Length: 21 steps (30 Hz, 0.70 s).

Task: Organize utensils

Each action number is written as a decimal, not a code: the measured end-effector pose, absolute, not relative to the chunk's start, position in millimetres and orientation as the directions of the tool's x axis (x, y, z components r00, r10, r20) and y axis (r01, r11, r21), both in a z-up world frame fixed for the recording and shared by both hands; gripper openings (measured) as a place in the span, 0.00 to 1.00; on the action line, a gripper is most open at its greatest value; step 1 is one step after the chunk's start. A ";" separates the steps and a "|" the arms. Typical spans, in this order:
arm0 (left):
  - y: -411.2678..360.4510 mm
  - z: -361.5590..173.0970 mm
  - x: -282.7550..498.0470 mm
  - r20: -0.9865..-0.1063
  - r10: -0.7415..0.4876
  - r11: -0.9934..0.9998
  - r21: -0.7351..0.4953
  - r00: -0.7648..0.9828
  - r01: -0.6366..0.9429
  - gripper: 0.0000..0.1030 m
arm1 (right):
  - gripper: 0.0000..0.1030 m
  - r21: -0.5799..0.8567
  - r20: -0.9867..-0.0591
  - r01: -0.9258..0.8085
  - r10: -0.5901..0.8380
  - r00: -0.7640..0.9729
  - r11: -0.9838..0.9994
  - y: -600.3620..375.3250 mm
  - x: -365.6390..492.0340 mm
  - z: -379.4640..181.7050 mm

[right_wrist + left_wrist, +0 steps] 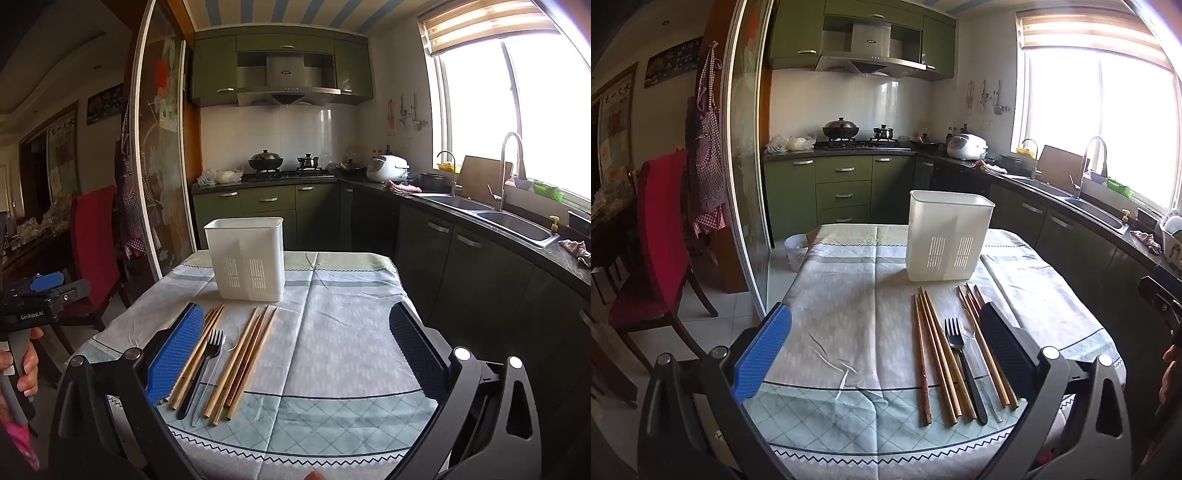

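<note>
A white slotted utensil holder (947, 236) (246, 256) stands upright at the far side of the table. In front of it lie several wooden chopsticks (936, 354) (245, 360), a black plastic fork (962, 363) (205, 365) and a clear plastic spoon (977, 354) (212, 373), side by side on the cloth. My left gripper (886, 350) hovers open above the near table, its dark finger over the rightmost chopsticks. My right gripper (297, 354) is open too, its blue finger beside the leftmost chopsticks. Nothing is held.
The patterned tablecloth (849, 314) (343, 332) covers the table. A red chair (657, 236) and a white bin (796, 249) stand at the left. The counter with sink (513, 221) runs along the right. A hand holds the other gripper's handle (26, 321) at far left.
</note>
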<state>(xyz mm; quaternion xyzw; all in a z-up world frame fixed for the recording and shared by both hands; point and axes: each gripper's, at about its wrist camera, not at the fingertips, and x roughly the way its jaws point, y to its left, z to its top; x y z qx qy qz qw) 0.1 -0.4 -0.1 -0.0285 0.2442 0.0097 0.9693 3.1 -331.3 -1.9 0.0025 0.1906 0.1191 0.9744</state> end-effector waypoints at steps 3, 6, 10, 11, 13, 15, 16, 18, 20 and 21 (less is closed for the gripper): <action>0.6 -0.3 -0.2 -0.476 -0.001 0.998 -0.058 0.880 -0.030 0.94 | 0.96 0.064 -0.366 -0.236 0.243 0.898 0.970 -332.2 2.8 -2.5; 1.9 0.4 -2.3 -0.475 -0.003 0.998 -0.062 0.880 -0.030 0.94 | 0.96 0.061 -0.371 -0.236 0.241 0.897 0.970 -331.6 3.0 -2.8; -1.1 -8.0 1.0 -0.489 -0.001 0.998 -0.056 0.872 -0.030 0.94 | 0.96 0.055 -0.379 -0.234 0.237 0.895 0.971 -330.3 5.9 -6.7; -1.1 -9.0 0.8 -0.489 -0.001 0.998 -0.057 0.872 -0.030 0.94 | 0.96 0.056 -0.378 -0.234 0.238 0.895 0.971 -330.4 5.7 -7.3; -1.1 -11.1 0.4 -0.490 -0.001 0.998 -0.060 0.872 -0.033 0.94 | 0.96 0.059 -0.379 -0.238 0.242 0.893 0.969 -331.1 6.4 -10.2; -1.3 -13.1 -0.3 -0.490 0.000 0.998 -0.061 0.872 -0.034 0.94 | 0.96 0.060 -0.380 -0.237 0.242 0.893 0.970 -333.1 6.5 -12.3; -0.8 -10.0 3.1 -0.497 -0.003 0.998 -0.062 0.868 -0.033 0.94 | 0.96 0.057 -0.386 -0.236 0.240 0.891 0.970 -331.5 9.1 -12.2; -1.1 -10.5 3.3 -0.498 -0.003 0.998 -0.062 0.867 -0.032 0.94 | 0.96 0.055 -0.387 -0.236 0.238 0.891 0.970 -331.3 9.0 -11.8; -1.6 -11.4 3.2 -0.498 -0.003 0.998 -0.061 0.867 -0.031 0.94 | 0.96 0.056 -0.388 -0.238 0.241 0.890 0.970 -331.5 8.9 -11.0; -2.0 -11.9 3.1 -0.499 -0.004 0.998 -0.061 0.867 -0.031 0.94 | 0.96 0.056 -0.388 -0.238 0.241 0.890 0.970 -331.6 9.0 -11.4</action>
